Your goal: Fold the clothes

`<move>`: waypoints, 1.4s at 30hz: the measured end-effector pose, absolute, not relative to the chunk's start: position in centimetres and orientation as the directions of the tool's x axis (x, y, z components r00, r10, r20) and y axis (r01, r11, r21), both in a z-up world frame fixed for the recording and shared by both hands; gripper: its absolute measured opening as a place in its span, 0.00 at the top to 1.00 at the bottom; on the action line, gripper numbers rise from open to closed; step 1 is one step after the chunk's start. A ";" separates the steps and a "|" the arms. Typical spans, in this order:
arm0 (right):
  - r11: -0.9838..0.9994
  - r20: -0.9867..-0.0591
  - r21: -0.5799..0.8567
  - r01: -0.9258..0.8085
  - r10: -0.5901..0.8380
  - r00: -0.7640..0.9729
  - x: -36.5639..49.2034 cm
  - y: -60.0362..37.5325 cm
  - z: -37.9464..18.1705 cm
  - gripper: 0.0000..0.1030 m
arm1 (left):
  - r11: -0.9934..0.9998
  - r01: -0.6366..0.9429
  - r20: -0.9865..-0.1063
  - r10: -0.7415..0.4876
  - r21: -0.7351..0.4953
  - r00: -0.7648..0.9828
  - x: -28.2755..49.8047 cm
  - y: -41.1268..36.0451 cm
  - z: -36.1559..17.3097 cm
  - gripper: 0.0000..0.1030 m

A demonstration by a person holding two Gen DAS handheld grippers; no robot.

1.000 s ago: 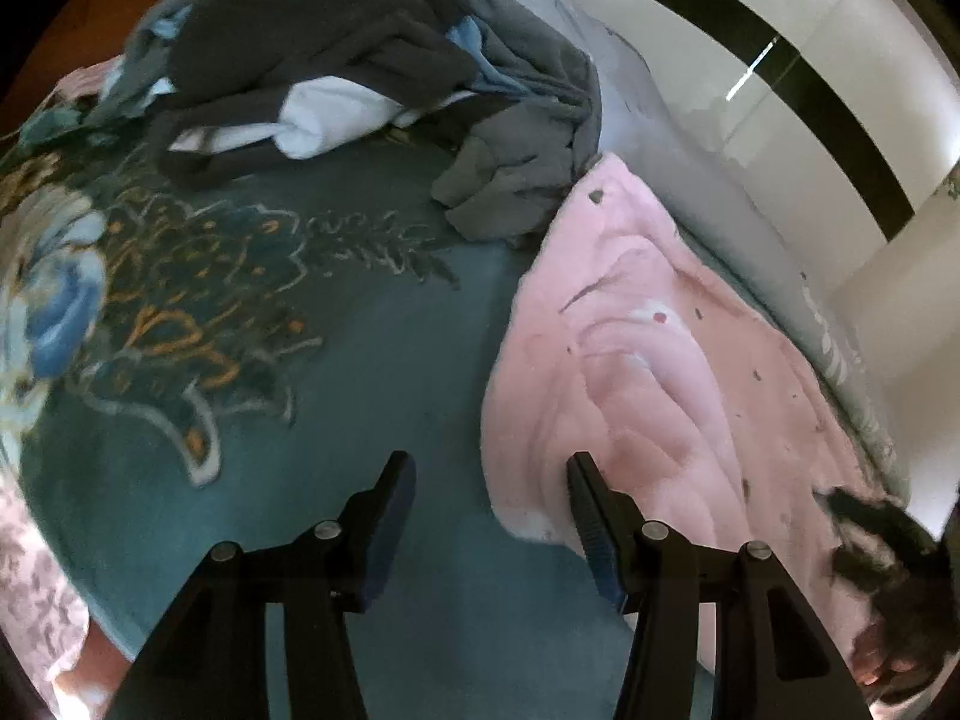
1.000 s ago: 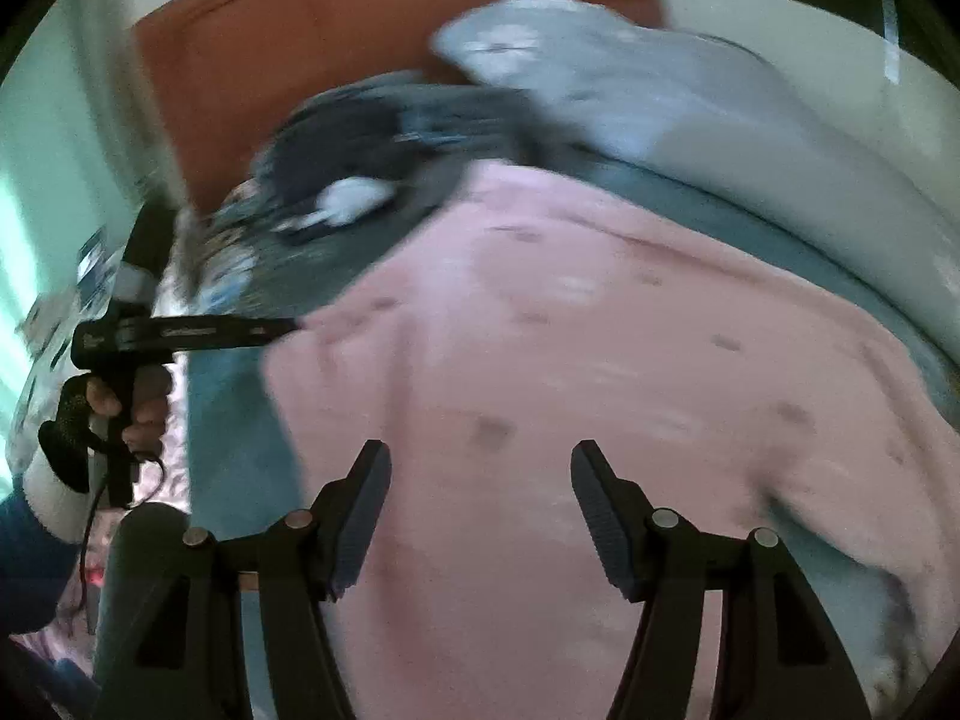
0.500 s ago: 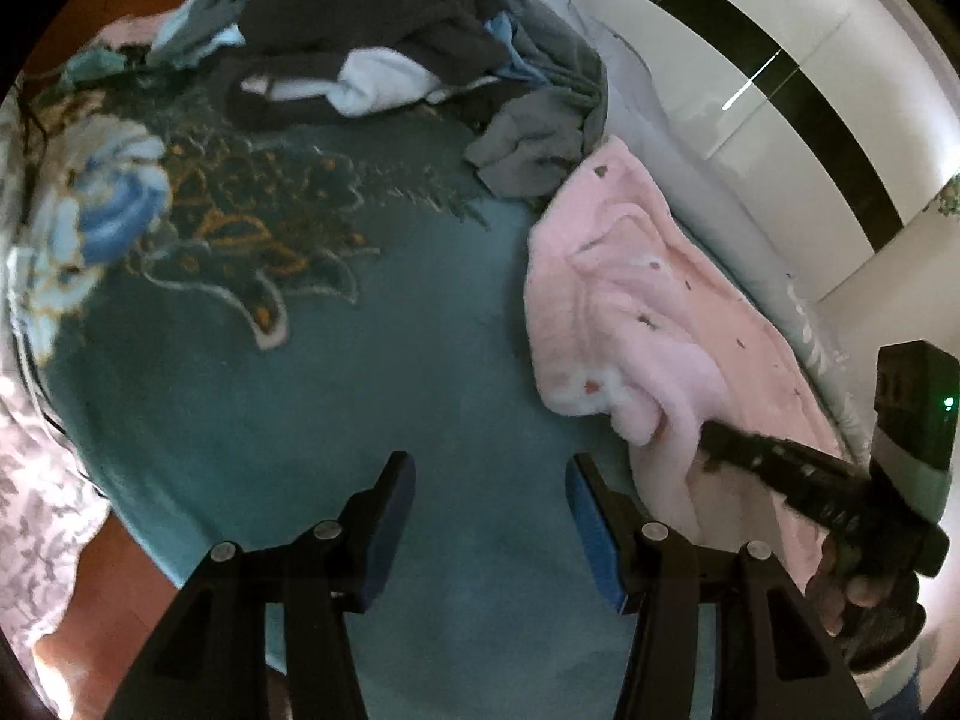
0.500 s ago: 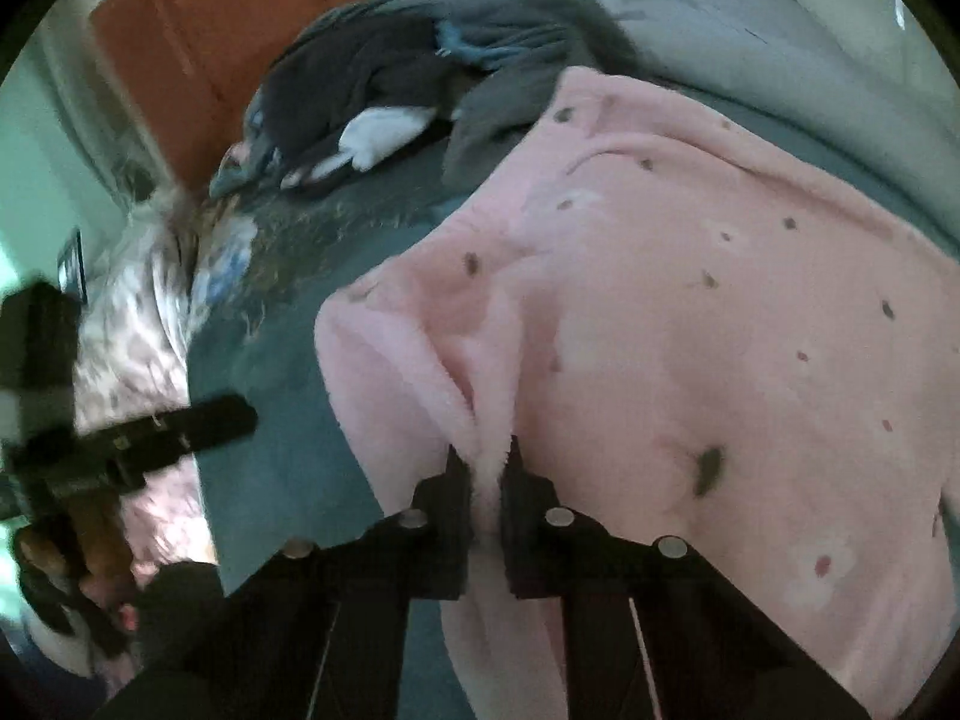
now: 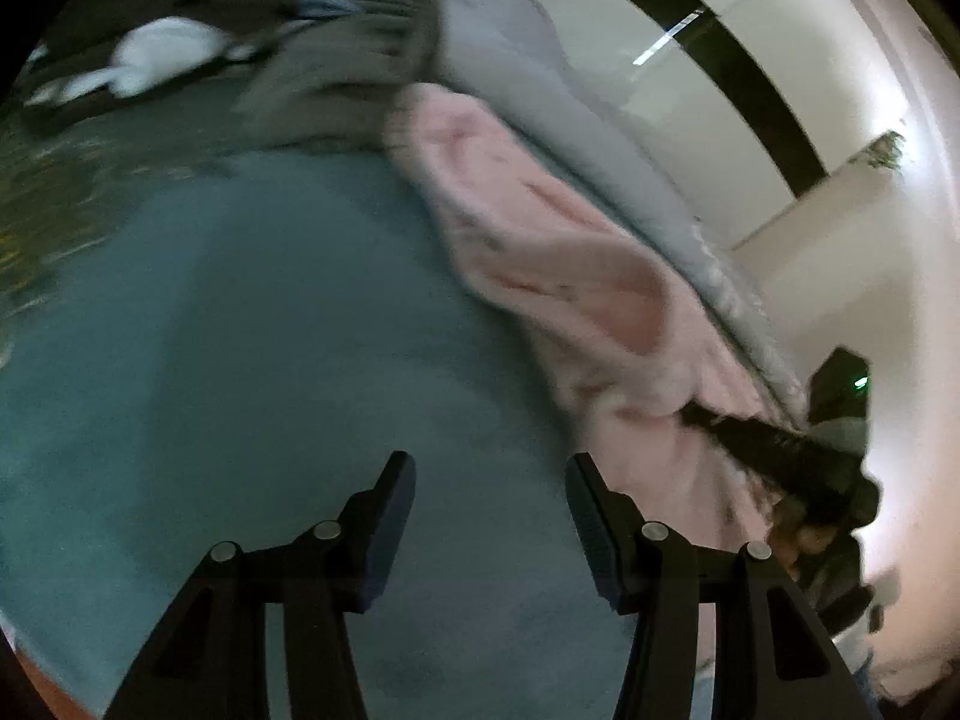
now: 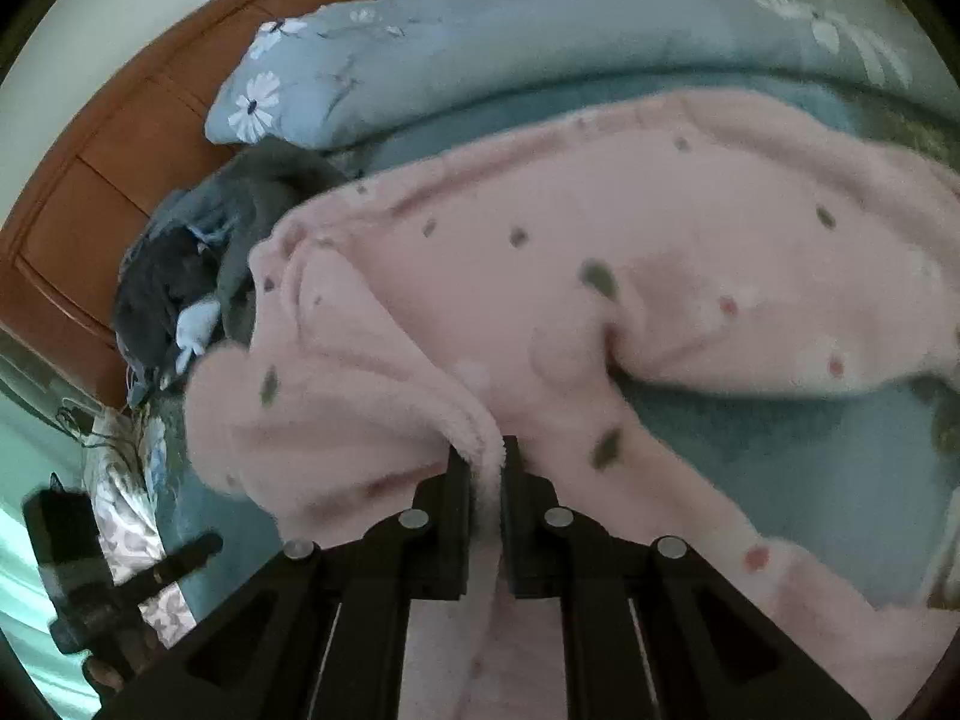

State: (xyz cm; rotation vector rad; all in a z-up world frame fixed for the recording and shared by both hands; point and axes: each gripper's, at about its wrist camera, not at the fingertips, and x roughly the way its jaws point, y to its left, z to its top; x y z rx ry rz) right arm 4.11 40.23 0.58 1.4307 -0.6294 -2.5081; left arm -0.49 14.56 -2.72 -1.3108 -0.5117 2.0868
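Note:
A fluffy pink garment (image 6: pixel 630 252) with small dark and red spots lies spread on a teal bedspread (image 5: pixel 270 360). My right gripper (image 6: pixel 485 450) is shut on a fold of its edge and lifts it off the bed. In the left wrist view the pink garment (image 5: pixel 540 228) stretches along the right side, pulled up by the right gripper (image 5: pixel 690 414). My left gripper (image 5: pixel 489 468) is open and empty over bare bedspread, left of the garment.
A heap of dark grey and white clothes (image 6: pixel 180 276) lies near the wooden headboard (image 6: pixel 90 168). A blue-grey duvet with white flowers (image 6: pixel 510 42) runs along the far side. A white wall (image 5: pixel 750 90) stands beyond the bed.
My right gripper closed on the pink garment's edge and pulled it up and back, stretching the cloth. My left gripper swung right, staying open.

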 end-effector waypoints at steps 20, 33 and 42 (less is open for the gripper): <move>-0.935 -0.797 0.345 0.077 -0.335 -0.502 5.2 38.6 0.8 0.80 | -0.514 -0.164 -0.454 0.840 -0.842 -0.298 -5.1 18.2 -4.0 0.43; -0.965 -0.797 0.247 0.091 -0.256 -0.547 9.2 39.4 3.9 0.45 | -0.640 -0.156 -0.516 0.720 -0.753 -0.464 -4.3 8.5 -1.3 0.81; -0.983 -0.833 0.185 0.013 -0.164 -0.529 13.0 42.0 3.5 0.41 | -0.775 -0.065 -0.646 0.568 -0.629 -0.510 -2.9 -1.4 -4.4 0.82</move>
